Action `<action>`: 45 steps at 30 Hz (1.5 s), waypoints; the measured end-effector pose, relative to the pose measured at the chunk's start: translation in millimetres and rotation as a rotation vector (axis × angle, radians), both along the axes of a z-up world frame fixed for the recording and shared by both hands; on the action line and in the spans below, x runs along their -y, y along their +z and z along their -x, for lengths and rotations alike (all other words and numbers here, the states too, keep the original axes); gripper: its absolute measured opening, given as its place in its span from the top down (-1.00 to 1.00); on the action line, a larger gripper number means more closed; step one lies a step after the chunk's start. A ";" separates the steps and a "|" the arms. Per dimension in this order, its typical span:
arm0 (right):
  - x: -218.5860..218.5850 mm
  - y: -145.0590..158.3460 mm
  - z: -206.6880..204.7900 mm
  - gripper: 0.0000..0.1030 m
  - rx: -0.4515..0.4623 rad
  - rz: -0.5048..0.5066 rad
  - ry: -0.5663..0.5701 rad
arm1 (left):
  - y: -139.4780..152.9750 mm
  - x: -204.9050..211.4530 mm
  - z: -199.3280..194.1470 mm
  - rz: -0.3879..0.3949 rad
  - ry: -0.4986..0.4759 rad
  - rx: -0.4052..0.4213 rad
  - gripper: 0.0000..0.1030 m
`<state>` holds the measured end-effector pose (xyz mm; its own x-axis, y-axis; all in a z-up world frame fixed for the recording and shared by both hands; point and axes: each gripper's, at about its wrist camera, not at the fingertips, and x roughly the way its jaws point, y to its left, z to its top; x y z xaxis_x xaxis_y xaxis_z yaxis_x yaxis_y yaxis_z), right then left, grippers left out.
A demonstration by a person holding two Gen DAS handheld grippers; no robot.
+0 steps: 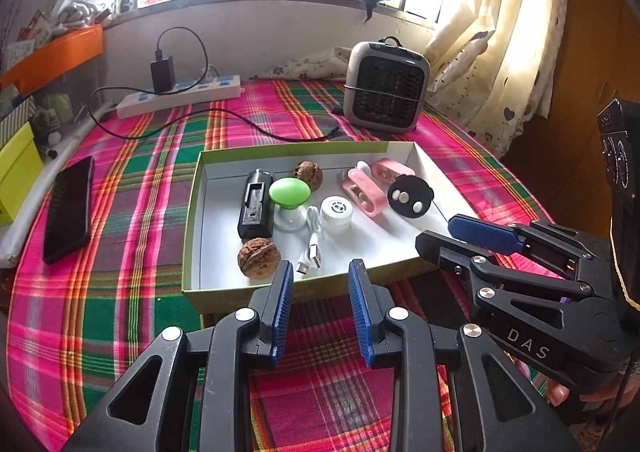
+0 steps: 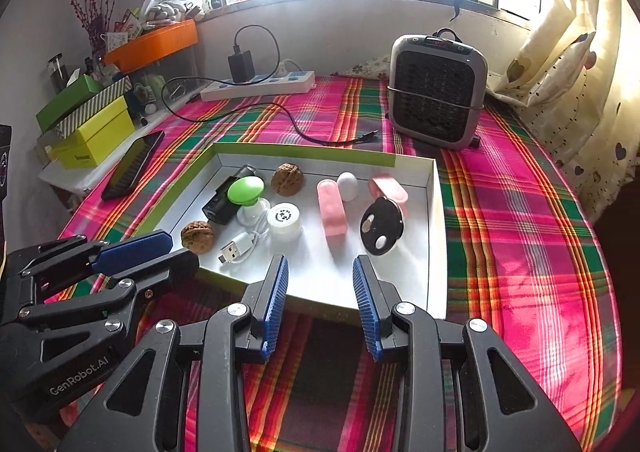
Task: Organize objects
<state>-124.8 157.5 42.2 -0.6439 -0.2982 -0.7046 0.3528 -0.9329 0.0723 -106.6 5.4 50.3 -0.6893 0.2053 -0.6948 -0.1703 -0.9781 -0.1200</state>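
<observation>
**K:** Shallow white cardboard box with green outer walls (image 1: 191, 220) sat mid-table on the pink-and-green plaid cloth (image 1: 120, 156), full of small items. Left gripper (image 1: 322, 284) and right gripper (image 2: 320, 276) hovered just short of its near edge, jaws parted, nothing between the pads.

**M:** How did the contents look for handling?

**K:** Mostly light and rigid. Two wrinkled brown walnuts (image 1: 258, 257) (image 2: 287, 179): hard, rough, round, so likely to roll; pinch across the middle. Black rectangular plastic battery charger (image 1: 256, 204) was stiff, flat-sided, easiest grip across its width. Green-capped mushroom-shaped gadget on a white base (image 1: 289, 192): smooth dome, probably slippery, take the stem. White coiled USB cable (image 2: 240, 244) was floppy; grab the plug.

**M:** Rest?

**K:** White round screw-cap jar (image 2: 285, 221), pink oblong plastic case (image 2: 331, 208), black disc with metal studs (image 2: 382, 227). All smooth plastic, judged light. Disc leaned tilted, edge grip.
</observation>
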 end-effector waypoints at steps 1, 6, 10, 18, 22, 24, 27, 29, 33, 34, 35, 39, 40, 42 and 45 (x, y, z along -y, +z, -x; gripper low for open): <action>-0.1 -1.2 -2.6 0.32 0.002 0.001 -0.002 | -0.3 0.0 -2.2 -0.001 -0.002 0.000 0.49; -2.7 -6.0 -13.6 0.32 0.013 0.010 -0.010 | -4.3 1.0 -12.8 -0.017 0.003 0.010 0.49; -4.7 -10.7 -19.7 0.32 0.024 0.014 -0.017 | -10.3 1.9 -17.8 -0.014 0.005 0.024 0.49; -8.2 -22.3 -28.6 0.32 0.050 0.000 -0.022 | -21.5 2.4 -24.3 0.003 0.022 0.043 0.49; -10.3 -26.9 -33.6 0.32 0.065 0.007 -0.027 | -25.8 1.5 -26.5 -0.002 0.016 0.054 0.49; -11.3 -28.9 -35.3 0.31 0.071 0.005 -0.028 | -28.0 0.1 -27.3 0.001 0.013 0.059 0.49; -13.9 -31.2 -38.1 0.31 0.076 0.003 -0.039 | -30.7 -1.2 -29.6 0.002 0.008 0.068 0.49; -16.2 -32.5 -40.0 0.31 0.081 0.008 -0.044 | -31.4 -1.5 -31.6 0.001 0.006 0.069 0.48; -17.7 -35.6 -42.9 0.31 0.091 0.000 -0.045 | -33.9 -1.1 -32.6 0.003 0.011 0.078 0.48; -17.9 -36.2 -43.6 0.30 0.092 0.000 -0.046 | -34.6 -1.2 -33.0 0.003 0.012 0.081 0.48; -18.1 -36.3 -44.3 0.30 0.090 0.000 -0.047 | -35.1 -1.5 -33.4 0.003 0.012 0.082 0.48; -18.0 -37.2 -44.8 -0.04 0.091 0.001 -0.047 | -38.0 -2.7 -33.1 0.003 0.016 0.094 0.48; -17.8 -37.6 -45.3 -0.05 0.088 0.000 -0.047 | -39.2 -3.4 -33.5 0.006 0.019 0.098 0.48; -17.9 -37.8 -46.3 -0.05 0.085 -0.003 -0.050 | -39.6 -4.3 -34.2 0.011 0.024 0.093 0.47; -16.8 -38.2 -47.9 -0.05 0.080 -0.014 -0.052 | -40.0 -4.7 -35.3 0.008 0.033 0.089 0.45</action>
<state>-77.0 174.3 4.0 -0.5994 -0.2561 -0.7583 0.2978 -0.9508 0.0857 -71.3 10.1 10.3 -0.6311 0.1779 -0.7551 -0.1267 -0.9839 -0.1259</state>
